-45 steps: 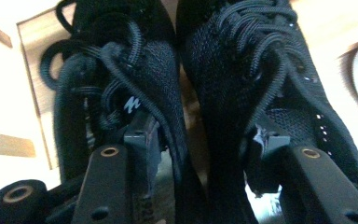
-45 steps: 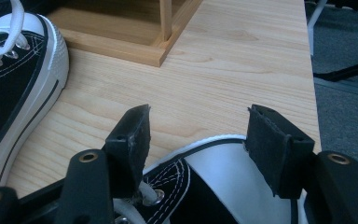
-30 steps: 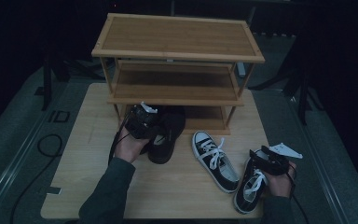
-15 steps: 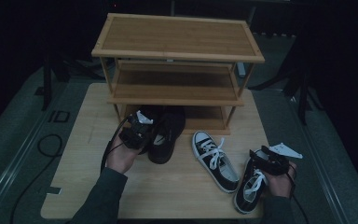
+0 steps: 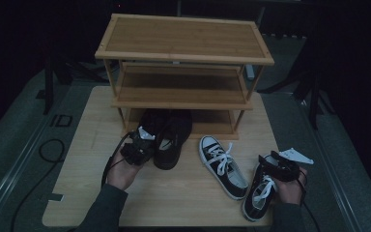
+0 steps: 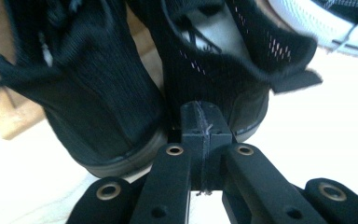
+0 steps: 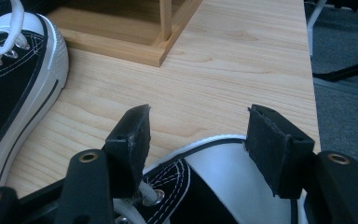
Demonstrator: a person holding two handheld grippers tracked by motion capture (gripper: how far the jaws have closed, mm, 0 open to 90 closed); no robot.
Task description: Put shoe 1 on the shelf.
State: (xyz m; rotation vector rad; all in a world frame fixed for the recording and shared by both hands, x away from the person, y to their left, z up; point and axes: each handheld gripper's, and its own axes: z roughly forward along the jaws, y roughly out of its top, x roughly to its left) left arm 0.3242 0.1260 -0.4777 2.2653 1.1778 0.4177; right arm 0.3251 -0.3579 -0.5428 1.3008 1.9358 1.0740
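The left gripper [image 6: 200, 122] is clenched, its jaws just closed with nothing between them, touching the heels of the black shoes [image 5: 173, 137] before the wooden rack [image 5: 183, 72]. The right gripper [image 7: 198, 140] stands released over a sneaker's toe [image 7: 233, 175], right of the rack.

Dim room, grey carpeted floor [image 5: 14, 145]

Only one marking could be read: the letters "ID" on the grey floor [image 5: 60, 120] left of the table [image 5: 183, 203]. The shoes showed no legible brand.
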